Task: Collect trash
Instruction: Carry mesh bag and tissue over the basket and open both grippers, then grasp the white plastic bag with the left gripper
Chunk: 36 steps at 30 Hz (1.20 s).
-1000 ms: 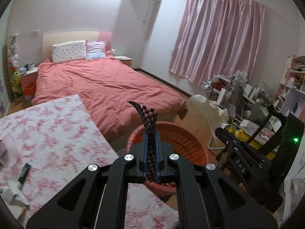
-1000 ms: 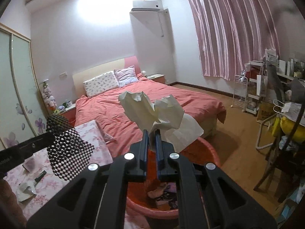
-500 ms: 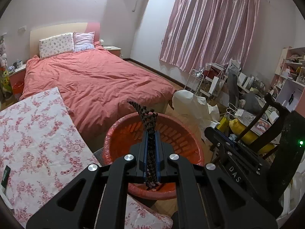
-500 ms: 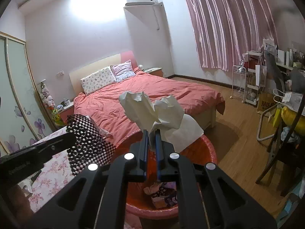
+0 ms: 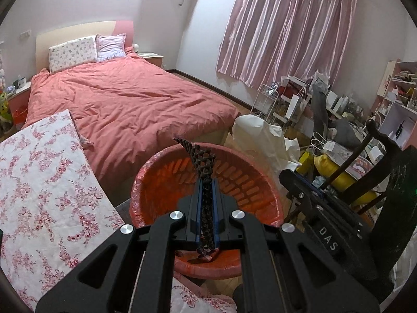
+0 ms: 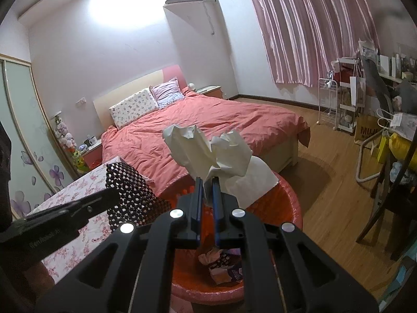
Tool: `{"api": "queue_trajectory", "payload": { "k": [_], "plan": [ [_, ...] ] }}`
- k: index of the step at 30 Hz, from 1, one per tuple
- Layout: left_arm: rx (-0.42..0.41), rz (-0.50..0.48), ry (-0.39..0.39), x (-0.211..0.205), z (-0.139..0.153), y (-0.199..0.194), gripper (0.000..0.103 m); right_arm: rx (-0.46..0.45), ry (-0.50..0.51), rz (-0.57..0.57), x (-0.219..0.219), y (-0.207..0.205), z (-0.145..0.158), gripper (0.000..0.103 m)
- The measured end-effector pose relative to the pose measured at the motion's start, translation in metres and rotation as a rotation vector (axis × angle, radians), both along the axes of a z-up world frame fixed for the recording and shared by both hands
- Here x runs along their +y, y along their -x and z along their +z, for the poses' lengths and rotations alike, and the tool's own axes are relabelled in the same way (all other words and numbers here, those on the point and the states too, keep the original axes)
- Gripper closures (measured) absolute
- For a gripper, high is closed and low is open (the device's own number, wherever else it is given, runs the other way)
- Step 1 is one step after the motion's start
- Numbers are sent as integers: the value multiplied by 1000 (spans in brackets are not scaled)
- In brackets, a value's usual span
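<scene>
My left gripper (image 5: pixel 206 182) is shut on a black wrapper with white dots (image 5: pixel 202 160), which I hold above the red bin (image 5: pixel 166 172). In the right wrist view the same wrapper (image 6: pixel 130 193) hangs at the left over the bin's edge. My right gripper (image 6: pixel 207 181) is shut on a crumpled white tissue (image 6: pixel 208 148), also above the red bin (image 6: pixel 289 206). Some trash (image 6: pixel 221 263) lies at the bin's bottom. The tissue (image 5: pixel 263 140) shows beyond the bin in the left wrist view.
A table with a pink flowered cloth (image 5: pixel 39 187) stands left of the bin. A bed with a coral duvet (image 5: pixel 125 104) lies behind it. At the right stand a dark chair (image 5: pixel 375 156), cluttered shelves (image 5: pixel 398 96) and a white cart (image 6: pixel 328 101) on wooden floor.
Both grippers have sunk and come forward over the bin, which now looks larger and closer. The wrapper and the tissue stay held. The table's small litter has left the left wrist view.
</scene>
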State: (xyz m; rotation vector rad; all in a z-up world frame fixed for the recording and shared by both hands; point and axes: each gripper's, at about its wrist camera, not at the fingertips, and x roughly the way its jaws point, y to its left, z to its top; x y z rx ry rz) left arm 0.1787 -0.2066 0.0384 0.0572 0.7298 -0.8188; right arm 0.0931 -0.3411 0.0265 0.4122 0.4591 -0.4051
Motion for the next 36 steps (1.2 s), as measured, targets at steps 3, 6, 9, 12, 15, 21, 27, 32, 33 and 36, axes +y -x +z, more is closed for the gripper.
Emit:
{"api": "queue_trajectory", "payload": {
  "k": [3, 6, 9, 12, 15, 21, 27, 32, 33, 36],
  "plan": [
    [7, 3, -9, -2, -3, -1, 97, -3, -16, 1, -3, -3, -2, 95],
    [23, 13, -21, -4, -7, -5, 96, -5, -30, 7, -7, -7, -4, 89],
    [32, 31, -40, -4, -13, -7, 83, -3, -50, 14, -11, -11, -8, 78],
    [40, 59, -56, -1, -18, -11, 73, 2, -47, 0, -12, -9, -11, 66],
    [46, 86, -74, 7, -21, -13, 73, 12, -36, -24, -12, -3, -12, 60],
    [-11, 153, -143, 36, -20, -5, 58, 17, 11, -32, -6, 5, -4, 49],
    [-45, 277, -203, 93, -23, 3, 48, 19, 33, 26, 20, 0, 4, 46],
    [-52, 382, -217, 146, -22, 5, 41, 33, 48, 98, 54, -8, 6, 46],
    [-52, 397, -215, 155, -21, 4, 40, 35, 51, 115, 62, -11, 6, 46],
    [-49, 467, -205, 191, -18, 4, 39, 40, 54, 156, 81, -15, 7, 45]
  ]
}}
